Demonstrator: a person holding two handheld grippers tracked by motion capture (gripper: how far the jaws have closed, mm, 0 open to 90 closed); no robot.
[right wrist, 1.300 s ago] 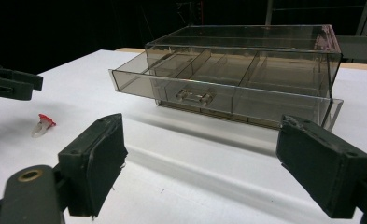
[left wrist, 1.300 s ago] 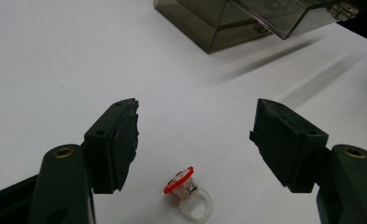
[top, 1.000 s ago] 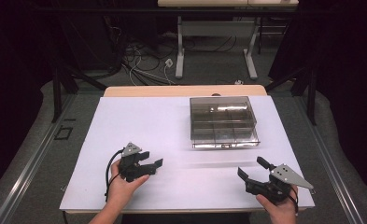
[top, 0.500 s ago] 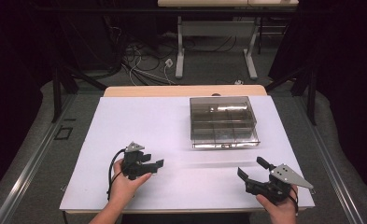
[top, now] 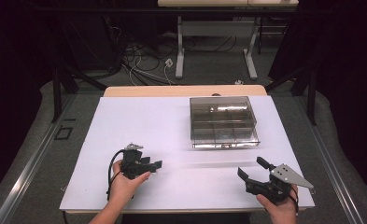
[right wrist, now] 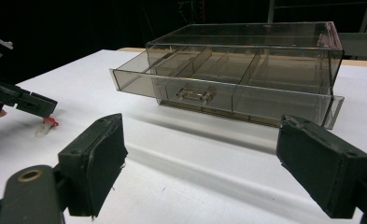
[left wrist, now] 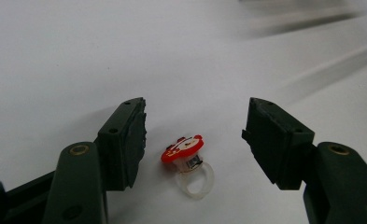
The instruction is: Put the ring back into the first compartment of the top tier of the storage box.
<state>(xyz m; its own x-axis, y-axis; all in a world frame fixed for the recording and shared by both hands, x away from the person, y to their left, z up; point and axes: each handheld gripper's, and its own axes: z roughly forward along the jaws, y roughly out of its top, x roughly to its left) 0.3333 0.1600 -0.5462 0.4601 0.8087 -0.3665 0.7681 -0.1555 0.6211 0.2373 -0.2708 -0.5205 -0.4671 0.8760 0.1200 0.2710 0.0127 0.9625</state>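
A small toy ring (left wrist: 187, 161), with a clear band and a red round top, lies on the white table (top: 181, 135). It sits between the jaws of my left gripper (left wrist: 197, 109), nearer the left pad. The jaws have just been closing, and neither pad touches the ring. In the high view the left gripper (top: 152, 163) rests low at the front left. My right gripper (top: 251, 166) hovers at the front right, open and empty. From the right gripper (right wrist: 202, 126) I look at a smoky clear drawer box (right wrist: 246, 70) with its drawer pulled out.
The drawer box (top: 223, 121) stands at the back right of the table, and its divided drawer faces the person. In the right gripper view the ring (right wrist: 45, 127) and the left gripper (right wrist: 31, 105) show at the far left. Dark floor and cables lie beyond the table.
The left gripper's jaws look slightly narrower than a second ago. Both hands keep their places.
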